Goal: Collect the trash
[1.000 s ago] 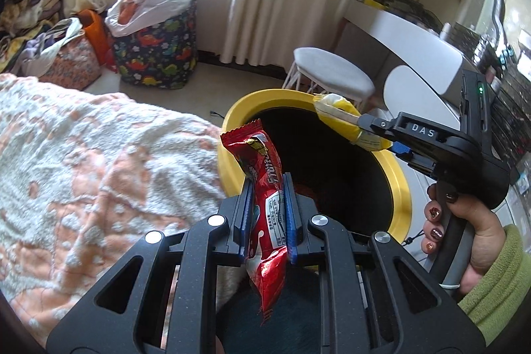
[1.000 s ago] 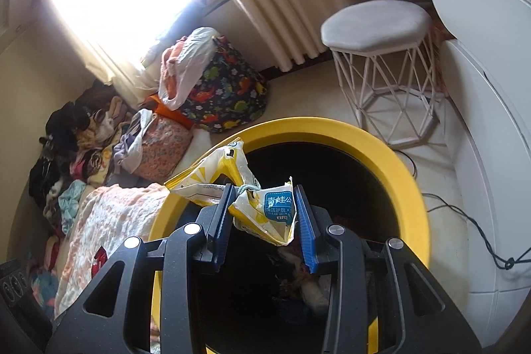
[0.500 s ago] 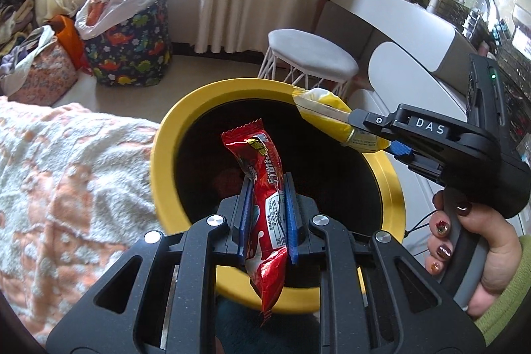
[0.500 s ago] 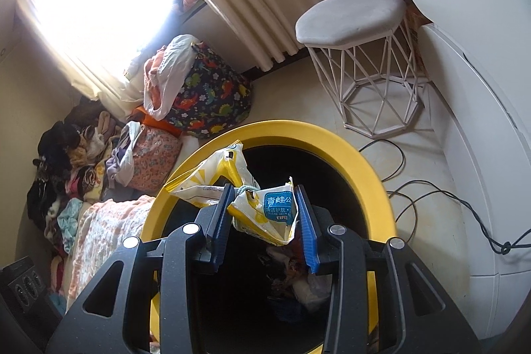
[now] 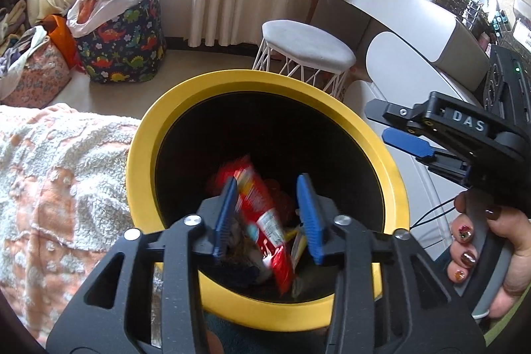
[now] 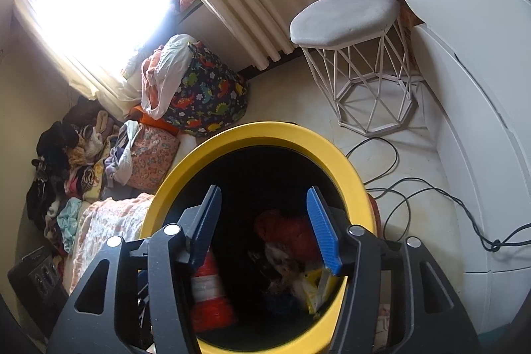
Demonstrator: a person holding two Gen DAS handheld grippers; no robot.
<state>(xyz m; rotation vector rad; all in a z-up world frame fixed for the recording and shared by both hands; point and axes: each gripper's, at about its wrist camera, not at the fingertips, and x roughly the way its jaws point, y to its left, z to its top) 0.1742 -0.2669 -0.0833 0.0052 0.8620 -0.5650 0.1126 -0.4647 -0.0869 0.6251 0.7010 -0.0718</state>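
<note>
Both my grippers hang above the yellow-rimmed bin point(image 5: 262, 88), which stands beside the bed's fleecy blanket point(image 5: 59, 175). My left gripper point(image 5: 270, 211) has just been opening its jaws; the red snack wrapper point(image 5: 262, 214), blurred, sits loose between the blue pads, apparently no longer pinched, inside the bin's mouth. My right gripper point(image 6: 265, 221) has likewise just been opening and holds nothing; the yellow wrapper point(image 6: 313, 286) lies in the bin below its right pad. A white stool point(image 6: 348, 19) stands beyond the bin.
</note>
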